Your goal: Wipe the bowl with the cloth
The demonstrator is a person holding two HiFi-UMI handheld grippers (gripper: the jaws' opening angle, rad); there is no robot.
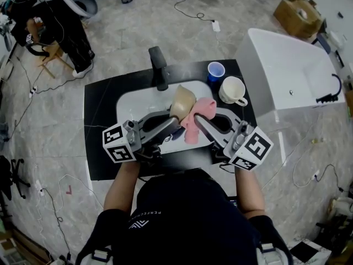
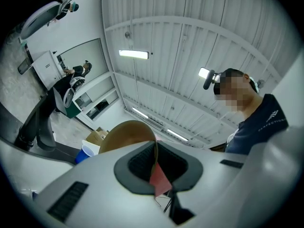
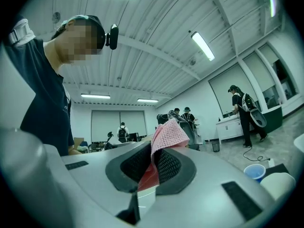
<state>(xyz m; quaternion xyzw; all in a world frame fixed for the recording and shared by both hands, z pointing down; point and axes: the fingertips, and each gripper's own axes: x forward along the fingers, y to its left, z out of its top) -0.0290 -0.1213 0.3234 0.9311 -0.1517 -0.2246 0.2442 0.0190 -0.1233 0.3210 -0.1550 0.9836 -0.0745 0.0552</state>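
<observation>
— What is the right gripper [image 3: 154,167] holding?
— A pink cloth [image 3: 170,136]. The two jaws are squeezed together on it, and the top of the cloth pokes up above them.
— What is off to the right?
— A blue cup [image 3: 255,171], low down, and a white cup [image 3: 281,183] just beside it.
— Who is on the left?
— A person in a dark shirt [image 3: 45,103], close by. Long lights [image 3: 203,45] shine on the ceiling.
</observation>
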